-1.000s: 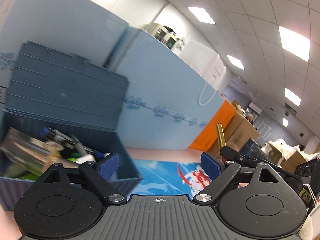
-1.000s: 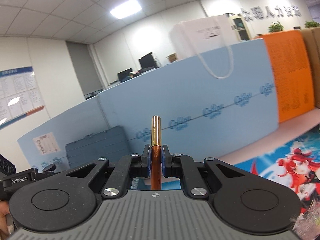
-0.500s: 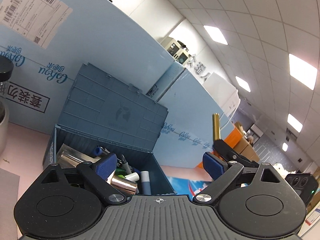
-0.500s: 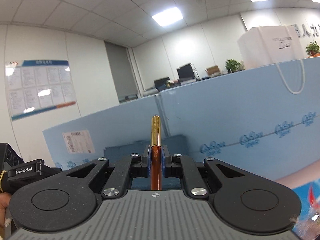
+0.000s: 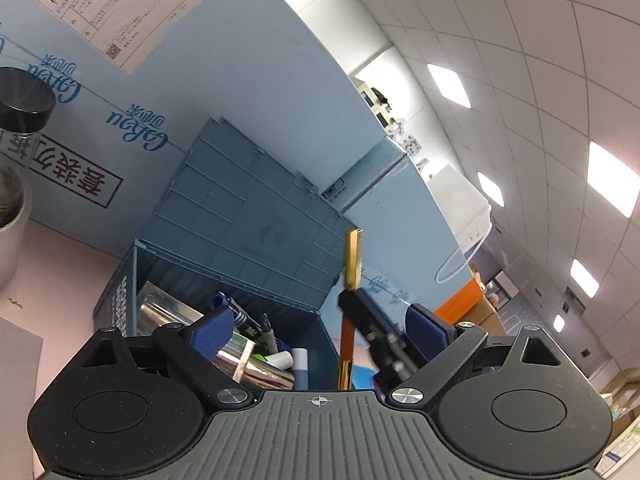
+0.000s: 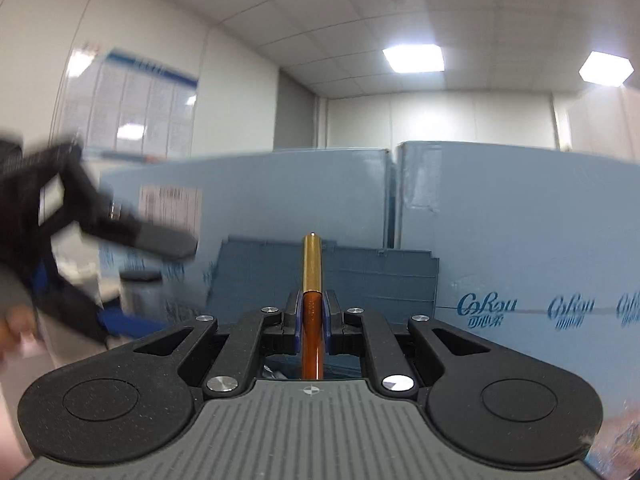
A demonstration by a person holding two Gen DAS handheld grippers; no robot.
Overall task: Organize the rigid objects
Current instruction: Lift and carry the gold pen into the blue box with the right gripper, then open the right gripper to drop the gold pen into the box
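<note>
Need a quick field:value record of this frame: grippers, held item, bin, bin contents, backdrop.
right gripper: shut on the pen, pads clamped on its orange barrel
pen: gold cap up, upright, near the bin's right wall in the left wrist view
left gripper: open, nothing between the pads
bin: blue-grey plastic box, hinged lid standing open against the cartons
bin contents: markers, a shiny metallic roll, other items unclear
backdrop: light blue cartons

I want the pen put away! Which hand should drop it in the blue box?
Right, probably. The right gripper already has its jaws shut on the gold pen, facing the blue box. The left gripper is open and empty.
</note>
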